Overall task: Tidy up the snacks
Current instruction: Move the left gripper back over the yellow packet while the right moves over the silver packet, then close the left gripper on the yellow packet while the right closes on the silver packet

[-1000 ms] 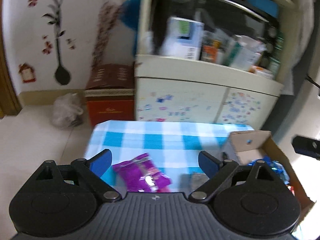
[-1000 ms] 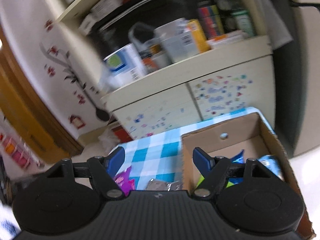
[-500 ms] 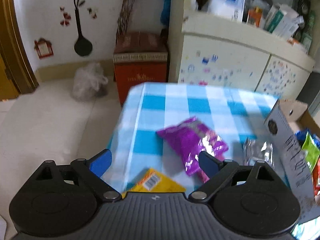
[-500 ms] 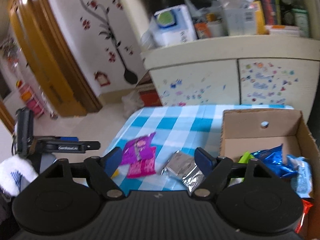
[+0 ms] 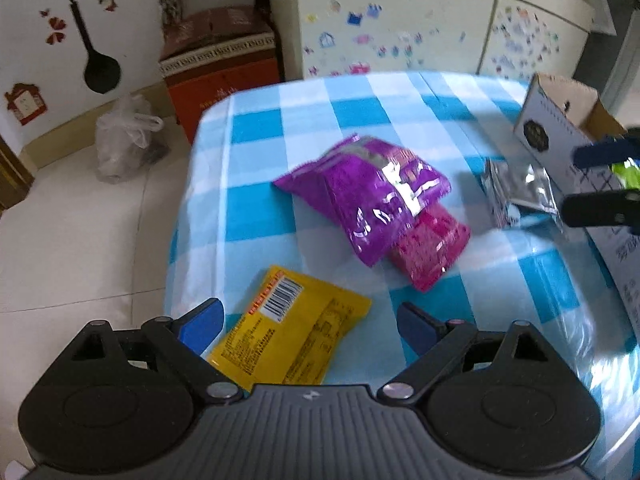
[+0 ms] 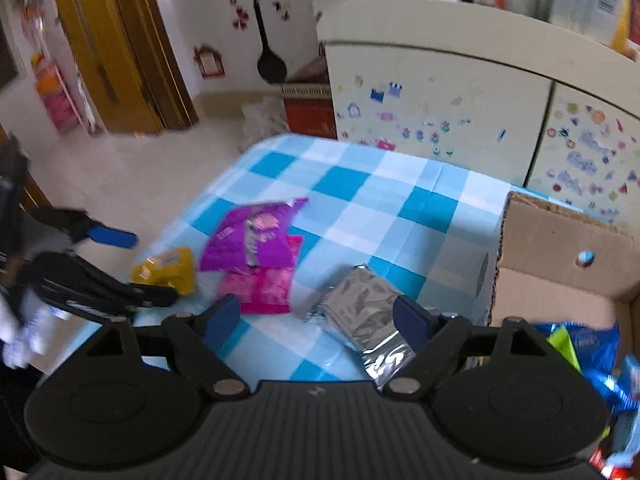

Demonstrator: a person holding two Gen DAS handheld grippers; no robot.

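Left tool [image 5: 308, 326] gapes wide, empty, above the yellow packet [image 5: 292, 332] at lower centre; barcode shows, print unreadable. Right tool [image 6: 318, 316] likewise wide, empty, over the silver packet [image 6: 360, 312]. Purple packet [image 5: 360, 192] overlaps the pink packet [image 5: 430, 246] mid-counter [image 5: 256, 128]. Cardboard box [image 6: 560, 264] at right. Yellow packet now fuller in view than 0.5 s ago.

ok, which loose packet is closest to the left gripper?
The yellow packet, lying between the open left gripper fingers; purple, pink and silver lie farther off.
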